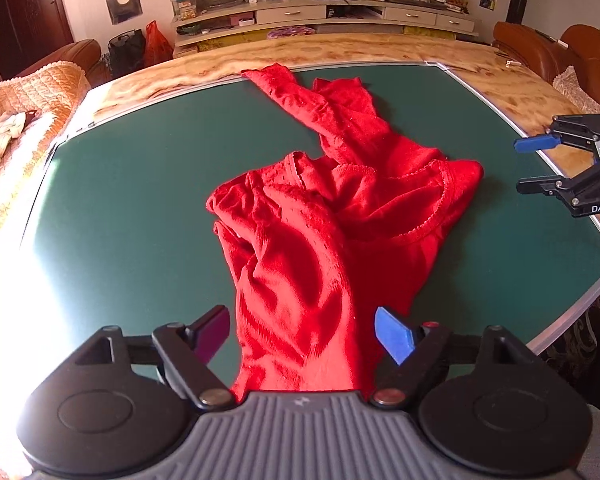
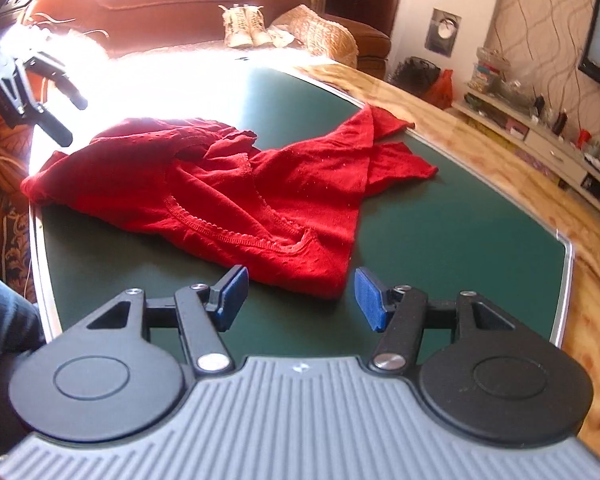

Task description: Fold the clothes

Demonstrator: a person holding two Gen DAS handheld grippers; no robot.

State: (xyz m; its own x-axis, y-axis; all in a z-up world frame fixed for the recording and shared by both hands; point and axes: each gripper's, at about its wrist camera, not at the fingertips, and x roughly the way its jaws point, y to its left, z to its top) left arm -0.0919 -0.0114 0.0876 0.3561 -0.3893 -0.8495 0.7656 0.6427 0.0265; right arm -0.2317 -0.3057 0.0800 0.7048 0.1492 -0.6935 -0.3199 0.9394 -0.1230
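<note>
I see the red top (image 1: pixel 340 216) crumpled mid-mat (image 1: pixel 140 200), sleeves trailing to the mat's far edge. My L gripper (image 1: pixel 304 334) hangs released over its near end, cloth between the jaws, no pinch. R gripper (image 2: pixel 298 298) released too, just off the hem.

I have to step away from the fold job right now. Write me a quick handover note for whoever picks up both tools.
Left tool: open, red cloth lies between its fingers but the pads are not pressing on it.
Right tool: open, empty, just short of the garment's near corner.
Red top: crumpled on the green mat, neckline trim facing up, one sleeve stretched toward the mat's far edge.
Done: no neat fold visible yet.
Left: spread it flat, straighten the sleeves, then fold.
</note>
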